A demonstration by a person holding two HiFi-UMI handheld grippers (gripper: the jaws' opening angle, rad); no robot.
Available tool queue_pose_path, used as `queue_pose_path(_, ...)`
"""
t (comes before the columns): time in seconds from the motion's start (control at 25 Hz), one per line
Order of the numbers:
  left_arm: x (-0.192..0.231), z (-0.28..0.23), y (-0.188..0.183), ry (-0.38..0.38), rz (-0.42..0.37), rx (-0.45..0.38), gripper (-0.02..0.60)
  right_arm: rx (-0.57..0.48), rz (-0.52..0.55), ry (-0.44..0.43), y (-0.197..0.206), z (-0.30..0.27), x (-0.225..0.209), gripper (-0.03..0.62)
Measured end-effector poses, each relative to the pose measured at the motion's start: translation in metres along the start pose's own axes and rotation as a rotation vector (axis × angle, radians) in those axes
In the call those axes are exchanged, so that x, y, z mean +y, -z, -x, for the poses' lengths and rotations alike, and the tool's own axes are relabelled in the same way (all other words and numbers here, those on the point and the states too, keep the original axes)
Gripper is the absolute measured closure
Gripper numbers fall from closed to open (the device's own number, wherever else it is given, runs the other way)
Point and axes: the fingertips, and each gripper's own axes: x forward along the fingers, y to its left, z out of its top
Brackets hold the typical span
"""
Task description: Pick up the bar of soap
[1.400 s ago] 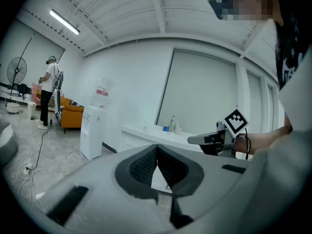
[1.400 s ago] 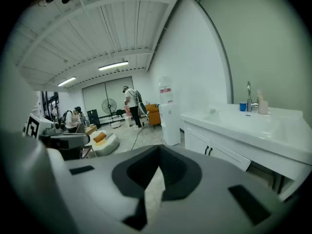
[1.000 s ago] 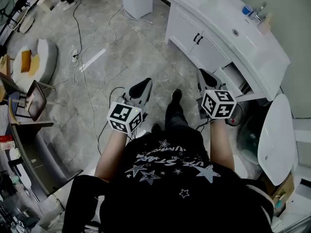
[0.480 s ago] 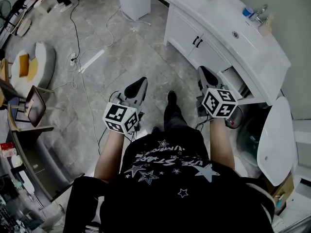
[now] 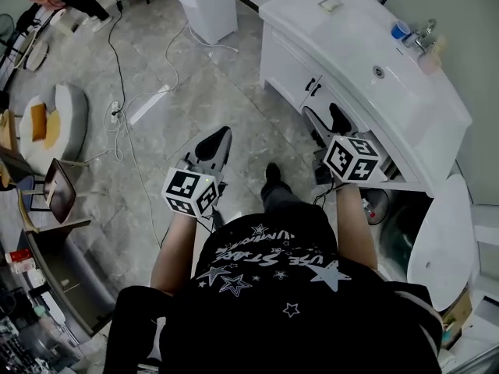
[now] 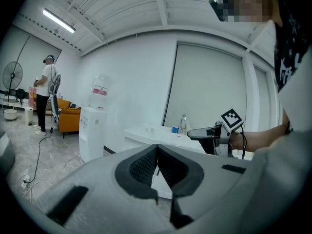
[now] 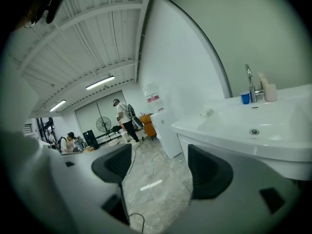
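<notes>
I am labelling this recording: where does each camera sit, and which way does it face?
Head view: on the person's head, facing steeply down at floor and sink cabinet; shows both forearms, left gripper, right gripper.
Left gripper view: on the left gripper, facing toward the water dispenser; shows its shut jaws, the right forearm.
Right gripper view: on the right gripper, facing the tap and room beyond; shows its empty jaws opening.
All three share the sink cabinet and water dispenser.

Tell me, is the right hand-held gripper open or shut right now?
Open: the right hand-held gripper has its jaws wide apart and opening, with nothing between them.
</notes>
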Motion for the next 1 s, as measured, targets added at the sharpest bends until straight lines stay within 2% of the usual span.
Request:
queue_pose_path(0.12, 0.006, -0.038, -0.013, -0.009, -0.006, 0.005, 0.572, 0.007, -0.028, -0.002, -0.020, -0.026, -0.032, 0.151)
queue_pose_path(0.24, 0.009, -0.076, -0.025, -0.011, -0.010, 0.008, 0.572, 0.008, -0.045, -0.009, -0.042, -0.050, -0.063, 0.111)
queue_pose_path(0.4, 0.013, -0.121, -0.034, -0.016, -0.015, 0.018, 0.572, 0.014, -0.058, -0.015, -0.063, -0.077, -0.098, 0.108)
queue_pose_path(0.68, 0.019, -0.180, -0.052, -0.037, -0.031, 0.012, 0.572, 0.036, -0.092, -0.025, -0.076, -0.108, -0.144, 0.105)
queue_pose_path(0.88, 0.032, -0.202, -0.064, -0.061, -0.061, 0.006, 0.572, 0.054, -0.112, -0.032, -0.073, -0.126, -0.160, 0.105)
queue_pose_path(1.0, 0.042, -0.214, -0.071, -0.048, -0.072, 0.009, 0.572, 0.060, -0.114, -0.019, -0.074, -0.133, -0.164, 0.105)
